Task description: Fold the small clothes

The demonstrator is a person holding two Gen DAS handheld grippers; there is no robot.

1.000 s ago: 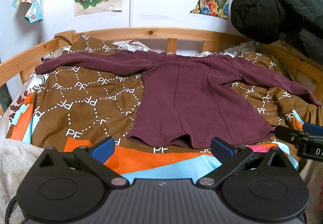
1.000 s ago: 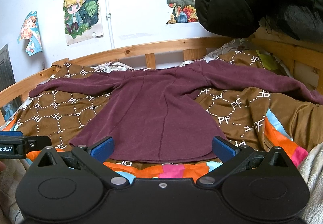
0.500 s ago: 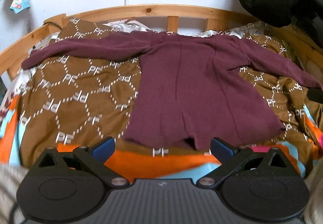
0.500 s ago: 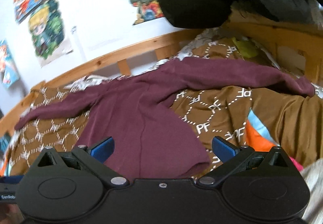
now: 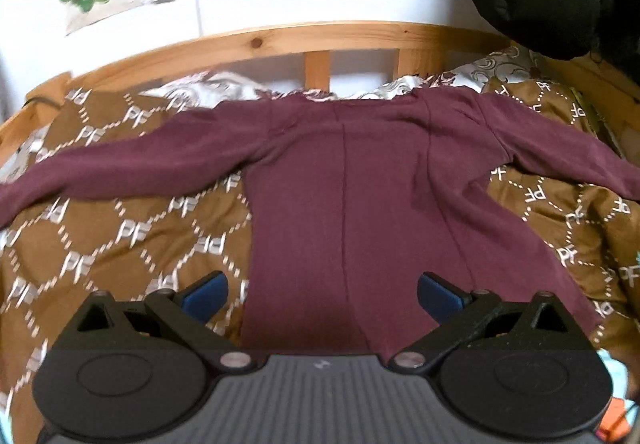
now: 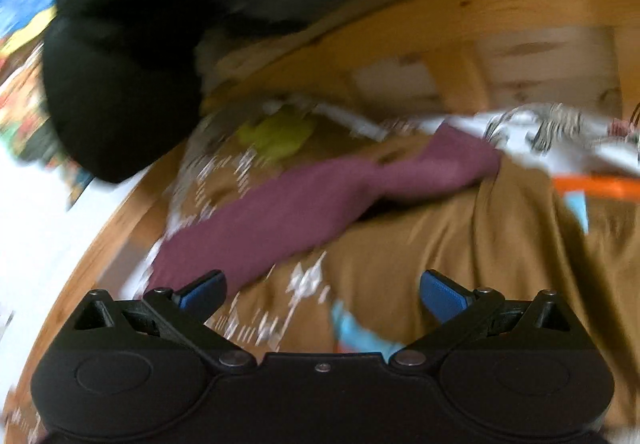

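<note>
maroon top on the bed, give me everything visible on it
The maroon top is a long-sleeved, soft knit-looking garment lying flat and unfolded on the brown patterned quilt, neck toward the wooden headboard, both sleeves spread sideways. Vertical seams run down its body. Its right sleeve appears blurred in the right wrist view. Neither gripper touches it.

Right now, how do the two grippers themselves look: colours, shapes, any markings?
The left gripper has a ribbed grey body with a small pale logo, black round-hubbed linkage arms with silver pivots, and blue finger pads. The right gripper looks the same, but its body is smooth black.
</note>
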